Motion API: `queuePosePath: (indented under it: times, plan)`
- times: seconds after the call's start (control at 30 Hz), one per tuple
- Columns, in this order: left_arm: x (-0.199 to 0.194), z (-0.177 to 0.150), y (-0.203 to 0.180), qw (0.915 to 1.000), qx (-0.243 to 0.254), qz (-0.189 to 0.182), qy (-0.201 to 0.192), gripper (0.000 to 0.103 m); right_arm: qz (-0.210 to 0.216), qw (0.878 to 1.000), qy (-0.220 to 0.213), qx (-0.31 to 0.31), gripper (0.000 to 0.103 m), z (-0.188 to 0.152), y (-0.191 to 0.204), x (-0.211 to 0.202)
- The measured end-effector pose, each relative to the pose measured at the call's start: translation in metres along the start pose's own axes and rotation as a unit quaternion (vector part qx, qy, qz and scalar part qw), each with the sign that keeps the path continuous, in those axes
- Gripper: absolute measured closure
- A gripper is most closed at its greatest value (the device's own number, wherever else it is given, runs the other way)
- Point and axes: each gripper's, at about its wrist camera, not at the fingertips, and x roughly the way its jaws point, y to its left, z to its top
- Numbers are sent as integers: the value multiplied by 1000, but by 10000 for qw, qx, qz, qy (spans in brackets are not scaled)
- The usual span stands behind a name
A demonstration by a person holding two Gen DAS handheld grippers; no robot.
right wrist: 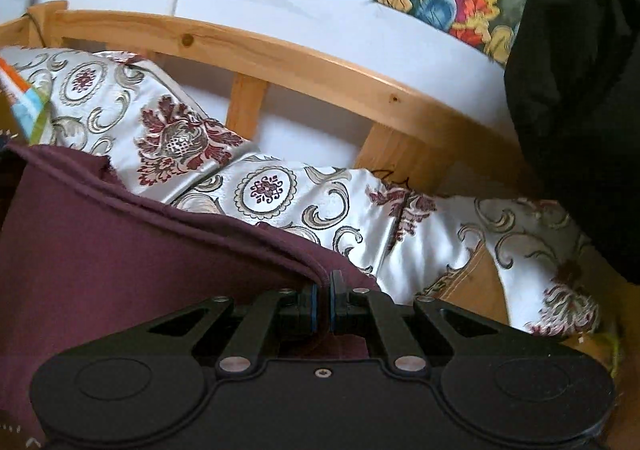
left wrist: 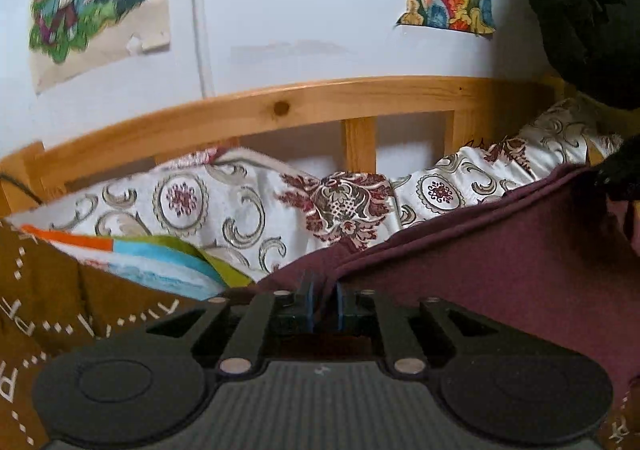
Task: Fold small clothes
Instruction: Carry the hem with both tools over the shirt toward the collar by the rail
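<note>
A maroon garment point(left wrist: 500, 270) hangs stretched between my two grippers above the bed. My left gripper point(left wrist: 323, 290) is shut on its left corner, with cloth pinched between the blue pads. My right gripper point(right wrist: 324, 290) is shut on the garment's right corner point(right wrist: 120, 242), and the hemmed top edge runs up and to the left from it. The lower part of the garment is hidden behind the gripper bodies.
Patterned white and maroon pillows point(left wrist: 224, 206) lie along the wooden headboard point(left wrist: 320, 98), also seen in the right wrist view point(right wrist: 312, 66). A brown blanket with white stitching point(left wrist: 48, 302) and a striped cloth point(left wrist: 160, 262) lie at left. A black shape point(right wrist: 580, 98) fills the right.
</note>
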Motion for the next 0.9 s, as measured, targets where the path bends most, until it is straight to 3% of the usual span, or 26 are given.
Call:
queuePosePath:
  times: [0.33,0.4,0.47,0.57,0.77,0.87,0.9]
  plan:
    - [3,6,29,9972,-699,-176,198,70,-56,9998,173,79,98,4,3,22]
    - [4,6,32,9967,-743,-226,223,61,-67,9998,189,74,98,4,3,24]
    - [4,7,33,9968,-705,-291,226,39,-72,9997,200,88,98,4,3,24]
    - [-2,8,31,9977,-639,-197,74,18,-101,9996,221,175,95,3,2,25]
    - [-3,11,29,9988,-488,23,73,14,-138,9990,212,372,74,0,-3,24]
    - [-3,12,33,9979,-631,25,106,11,-148,9985,112,524,43,-2,-5,20]
    - [-3,12,34,9977,-673,26,110,10,-98,9981,35,611,26,-4,-7,17]
